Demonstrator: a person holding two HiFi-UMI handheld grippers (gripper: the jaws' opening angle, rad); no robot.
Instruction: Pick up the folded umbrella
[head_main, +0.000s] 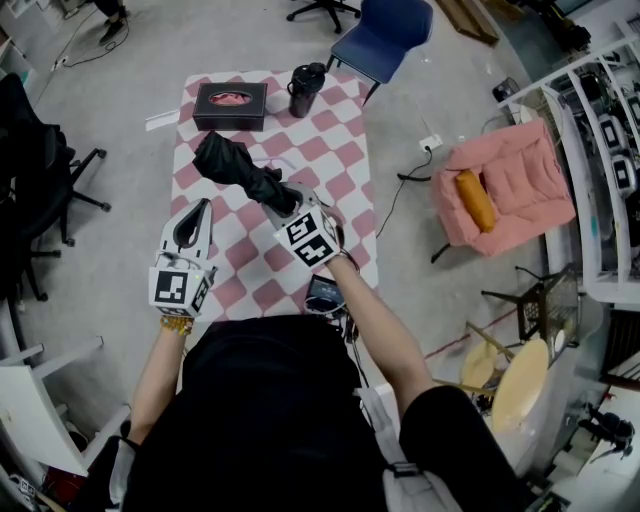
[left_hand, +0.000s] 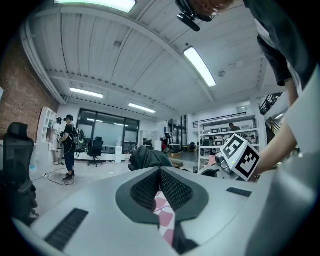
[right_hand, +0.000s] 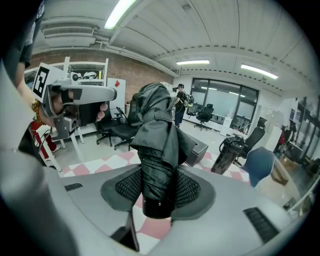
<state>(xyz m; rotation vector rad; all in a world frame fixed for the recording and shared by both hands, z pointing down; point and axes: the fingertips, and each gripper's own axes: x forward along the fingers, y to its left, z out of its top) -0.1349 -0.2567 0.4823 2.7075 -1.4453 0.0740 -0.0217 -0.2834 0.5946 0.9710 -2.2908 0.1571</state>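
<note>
Between the right fingers (right_hand: 192, 191), low in the middle of the frame, the folded umbrella (right_hand: 157, 142) is squeezed tight near its hard black end. The left fingers (left_hand: 176, 190) are pressed together with nothing inside. Most of the umbrella sticks out past the grip, up over the checked worktop (head_main: 335, 130). That long, floppy part may drag it down, so it could tip or slide out. A loose swing might bump the black box (head_main: 230, 106) or the bottle (head_main: 305, 88) near the top.
</note>
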